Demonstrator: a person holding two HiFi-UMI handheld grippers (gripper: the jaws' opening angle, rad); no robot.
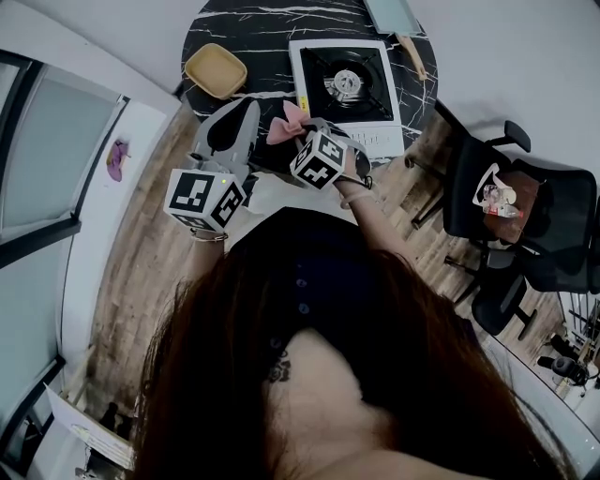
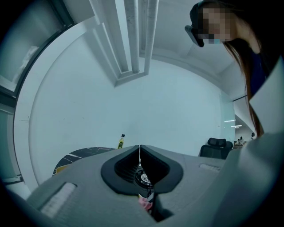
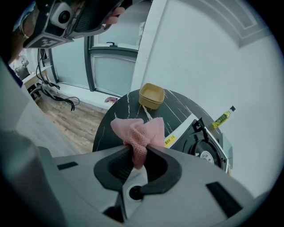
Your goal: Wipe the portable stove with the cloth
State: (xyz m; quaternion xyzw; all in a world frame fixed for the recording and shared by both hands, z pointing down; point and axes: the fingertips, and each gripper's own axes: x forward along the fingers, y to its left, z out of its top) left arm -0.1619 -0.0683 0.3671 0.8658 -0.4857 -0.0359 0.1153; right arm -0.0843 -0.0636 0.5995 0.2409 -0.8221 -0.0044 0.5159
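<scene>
The pink cloth (image 3: 141,131), seemingly soft, light and floppy, is bunching in the right gripper (image 3: 138,153), which is pinching its gathered middle, a sound hold, over the surface (image 1: 246,28). The portable stove (image 1: 347,86) is sitting at 2 o'clock, and the left gripper (image 2: 140,156) is hovering closed and empty at 8 o'clock.

Shows tool (image 2: 140,149) with jaws pressed together, dark worktop (image 2: 80,155) and small bottle (image 2: 120,141) beyond, leftward.
</scene>
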